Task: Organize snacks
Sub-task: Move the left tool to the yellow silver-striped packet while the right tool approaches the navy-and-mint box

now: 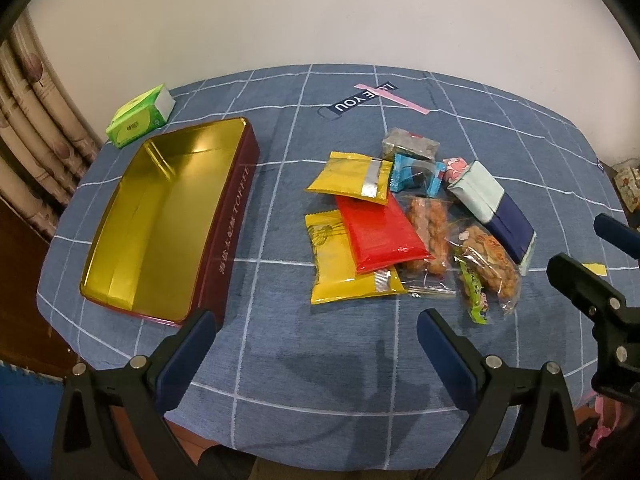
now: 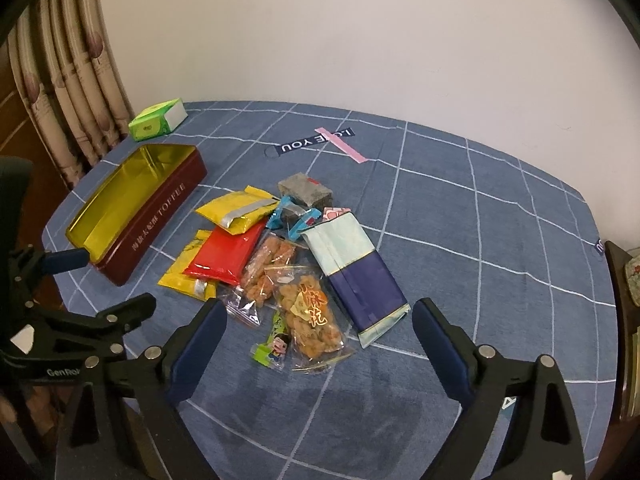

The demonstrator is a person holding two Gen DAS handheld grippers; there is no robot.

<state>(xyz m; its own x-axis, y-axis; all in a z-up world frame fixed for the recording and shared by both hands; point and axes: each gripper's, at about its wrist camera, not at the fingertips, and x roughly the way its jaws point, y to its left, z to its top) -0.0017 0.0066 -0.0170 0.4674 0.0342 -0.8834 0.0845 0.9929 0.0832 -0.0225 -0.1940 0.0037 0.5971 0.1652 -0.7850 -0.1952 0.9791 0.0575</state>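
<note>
Left wrist: left claw gapes above tablecloth.

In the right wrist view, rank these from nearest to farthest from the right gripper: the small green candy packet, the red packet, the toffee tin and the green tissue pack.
1. small green candy packet, just ahead of the right gripper
2. red packet, mid-pile, left
3. toffee tin, farther left
4. green tissue pack, far-left corner

10 snack packets, 1 tin, 1 tissue pack
</note>
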